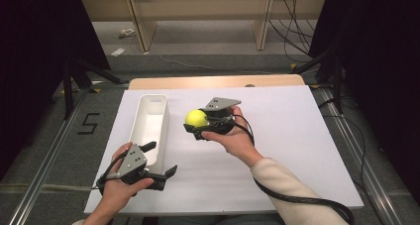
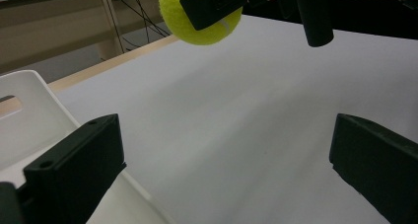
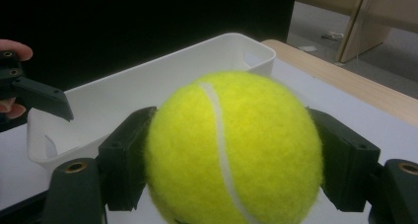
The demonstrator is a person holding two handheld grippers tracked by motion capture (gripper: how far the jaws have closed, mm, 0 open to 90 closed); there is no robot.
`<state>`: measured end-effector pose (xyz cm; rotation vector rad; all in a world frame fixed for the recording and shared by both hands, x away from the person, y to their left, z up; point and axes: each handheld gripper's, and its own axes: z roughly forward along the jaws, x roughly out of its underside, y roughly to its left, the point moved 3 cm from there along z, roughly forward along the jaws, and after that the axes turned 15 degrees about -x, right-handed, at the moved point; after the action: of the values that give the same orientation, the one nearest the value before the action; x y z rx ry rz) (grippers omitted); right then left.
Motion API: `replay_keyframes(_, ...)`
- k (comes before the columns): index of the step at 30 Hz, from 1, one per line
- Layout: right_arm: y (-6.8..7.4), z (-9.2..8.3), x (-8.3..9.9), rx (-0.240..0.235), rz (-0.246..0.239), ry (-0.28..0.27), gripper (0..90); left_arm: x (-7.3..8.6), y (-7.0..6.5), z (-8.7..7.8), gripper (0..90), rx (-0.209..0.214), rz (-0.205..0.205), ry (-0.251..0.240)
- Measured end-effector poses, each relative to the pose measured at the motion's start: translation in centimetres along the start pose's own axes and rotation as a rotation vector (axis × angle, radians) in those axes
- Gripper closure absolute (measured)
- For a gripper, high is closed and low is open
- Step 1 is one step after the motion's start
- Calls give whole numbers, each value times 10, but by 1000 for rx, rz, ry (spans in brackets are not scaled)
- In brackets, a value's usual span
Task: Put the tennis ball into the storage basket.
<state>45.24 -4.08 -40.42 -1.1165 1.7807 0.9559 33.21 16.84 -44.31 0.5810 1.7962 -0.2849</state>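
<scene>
A yellow tennis ball (image 1: 196, 118) is held above the white table between the jaws of my right gripper (image 1: 197, 122), which is shut on it. In the right gripper view the ball (image 3: 231, 150) sits large between both black jaws, with the white bin (image 3: 148, 86) just beyond it. The long white bin (image 1: 150, 126) lies left of the ball. My left gripper (image 1: 162, 160) rests open at the bin's near end, one jaw over the rim. From the left gripper view, the ball (image 2: 202, 24) hangs at the top, clamped by the other gripper.
The white board (image 1: 297, 136) covers the table, with a wooden edge (image 1: 213, 81) at the far side. Wooden shelving legs and cables stand on the floor behind. A black cable (image 1: 297, 197) trails from the right hand toward the front edge.
</scene>
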Motion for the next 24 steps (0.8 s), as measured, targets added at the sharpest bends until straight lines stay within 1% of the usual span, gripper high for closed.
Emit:
replay_keyframes(3,1,0,-1,-1,2,-1,259,0,0,0,0,0,6,-1)
replay_keyframes(11,3,4,-2,-7,-4,3,259,0,0,0,0,0,-1,0)
replay_keyframes(24,7,9,-4,-18,-8,0,259,0,1,0,0,-11,6,-3)
